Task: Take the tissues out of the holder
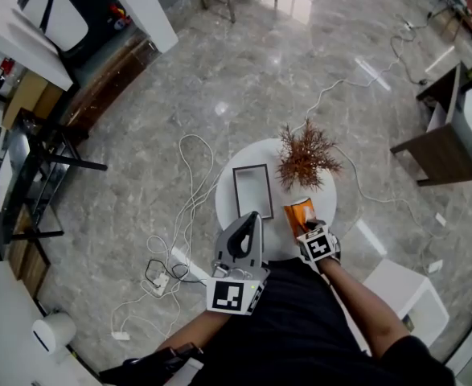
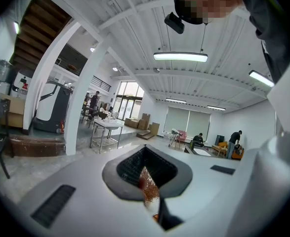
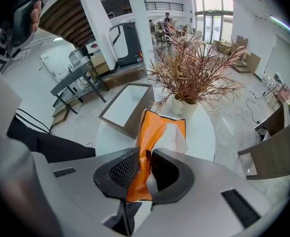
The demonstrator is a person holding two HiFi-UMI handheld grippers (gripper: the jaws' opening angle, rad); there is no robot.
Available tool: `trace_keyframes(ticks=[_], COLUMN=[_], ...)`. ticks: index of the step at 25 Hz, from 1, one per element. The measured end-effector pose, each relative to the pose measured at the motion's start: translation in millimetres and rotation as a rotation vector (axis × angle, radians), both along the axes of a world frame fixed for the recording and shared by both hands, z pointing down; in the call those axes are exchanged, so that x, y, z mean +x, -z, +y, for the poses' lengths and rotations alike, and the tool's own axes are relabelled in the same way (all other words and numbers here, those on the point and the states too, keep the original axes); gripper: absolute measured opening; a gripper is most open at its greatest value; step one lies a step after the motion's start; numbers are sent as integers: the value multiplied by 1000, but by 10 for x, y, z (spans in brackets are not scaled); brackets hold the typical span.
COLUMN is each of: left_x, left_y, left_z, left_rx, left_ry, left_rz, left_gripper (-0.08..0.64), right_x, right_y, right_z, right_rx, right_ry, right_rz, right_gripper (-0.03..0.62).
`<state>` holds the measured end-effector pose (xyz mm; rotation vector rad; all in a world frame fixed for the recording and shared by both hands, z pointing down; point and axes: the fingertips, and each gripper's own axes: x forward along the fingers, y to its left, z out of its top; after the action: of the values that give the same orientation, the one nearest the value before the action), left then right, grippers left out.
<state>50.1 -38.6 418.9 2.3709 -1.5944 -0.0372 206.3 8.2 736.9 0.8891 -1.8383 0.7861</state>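
We note the right gripper [image 3: 144,164] (R) pinching an orange tissue pack [image 3: 157,130]: in the right gripper view its jaws are closed on the pack's lower end, w/ the orange wrapper pressed flat between the dark pads. The rest of the pack stands up beyond the tips, and white tissue shows at its right side. In the head view the R gripper [image 1: 309,230] points steeply down over the near edge of the round white table [image 1: 226,203], and the pack [image 1: 298,214] sits just past its tips, toward the table's centre. The holder [image 1: 237,193], a rectangular dark-walled box w/ a pale inside, lies on the table just left of the pack and apart from it. The pack is outside the holder, not in it. In the right gripper view the holder [image 3: 140,115] appears beyond and left of the pack. We cannot tell whether the pack's bottom touches the tabletop. A dried reddish-brown plant [image 1: 306,158] in a pale vase [image 3: 184,105] stands on the far side of the table, behind the pack. The left gripper [image 1: 250,219] (L) is at the table's near-left edge, near the holder's near end. In the left gripper view the L gripper [image 2: 147,174] points roughly level, jaws brought together w/ only a slit between the pads and nothing held. A bit of the plant shows through that slit.
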Motion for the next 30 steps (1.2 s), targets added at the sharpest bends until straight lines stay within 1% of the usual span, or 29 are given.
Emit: trace_keyframes(ticks=[3,9,13,16,20,22,24,30], left_x=[12,34,41,34,14,7,-5,-18], left_y=[-5,13,14,37,100,94,67,33], left_z=[-2,-21,-53,-84,-156,-173,-172,-229], left_rx=[-11,-5,-5,4,33,27,12,1], left_ry=[22,57,70,80,91,91,90,98], left_rz=[-3,-17,-20,-25,-35,-40,-39,-21], left_gripper=[0,0,0,0,0,0,0,0], right_x=[73,208,275,329,381,392,375,260], right_y=[-86,-248,-321,-387,-472,-507,-545,-590], right_z=[-24,-85,-165,-177,-189,-226,-246,-240], right_rx=[-13,-24,-28,-48,-72,-70,-69,-83], right_ry=[-8,-30,-64,-84,-78,-72,-86,-141], right_rz=[4,25,36,37,52,61,37,-69], right_gripper=[71,71,71,71,71,71,71,71])
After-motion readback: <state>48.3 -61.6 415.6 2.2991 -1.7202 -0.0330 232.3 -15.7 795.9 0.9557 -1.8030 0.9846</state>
